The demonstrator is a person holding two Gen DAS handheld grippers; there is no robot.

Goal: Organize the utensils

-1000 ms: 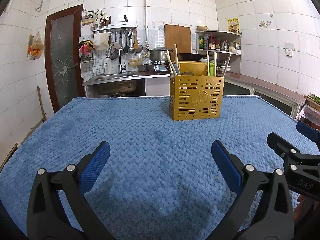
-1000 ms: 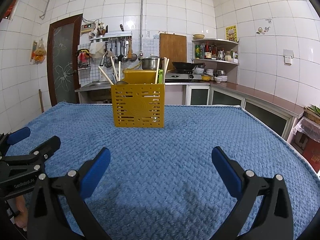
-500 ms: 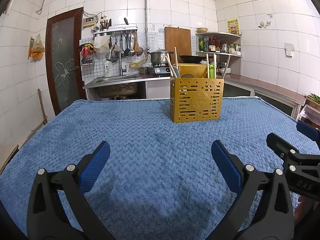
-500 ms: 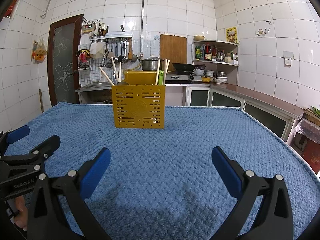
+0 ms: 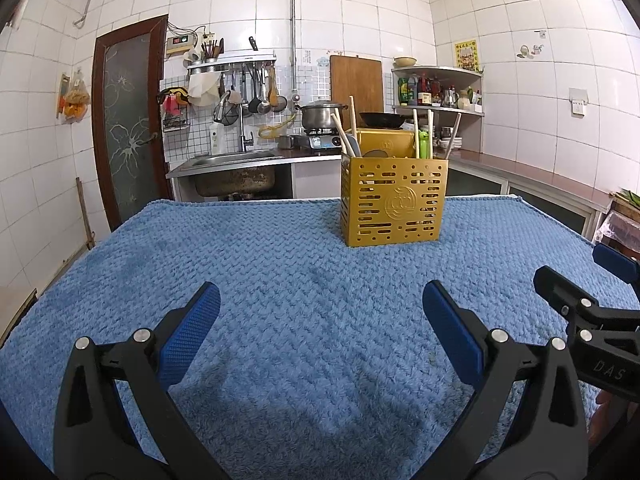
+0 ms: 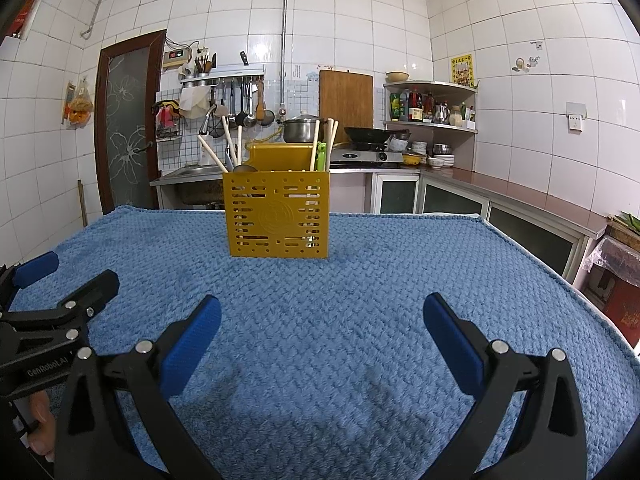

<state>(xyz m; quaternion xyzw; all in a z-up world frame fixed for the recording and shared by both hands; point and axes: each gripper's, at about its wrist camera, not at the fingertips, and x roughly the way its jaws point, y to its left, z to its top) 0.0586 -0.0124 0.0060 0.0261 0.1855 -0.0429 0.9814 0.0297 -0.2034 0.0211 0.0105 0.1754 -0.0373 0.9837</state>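
Both tongs hanging released, empty | left gripper [image 5: 320, 320] facing holder [image 5: 394, 202] at 1 o'clock | right gripper [image 6: 322, 322] at 11, seemingly equidistant | utensils [image 6: 230, 148] standing upright inside.

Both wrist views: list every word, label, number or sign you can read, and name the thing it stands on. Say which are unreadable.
"DAS": on the right gripper's black body, left wrist view; cut off.
"GenRobot.AI": on the left gripper's black body, right wrist view.
Yellow wall poster: too small to read.
Red digits on the wall meter: blurred.
Round emblem on the yellow utensil holder: no readable text.
Shelf bottle labels: too small.
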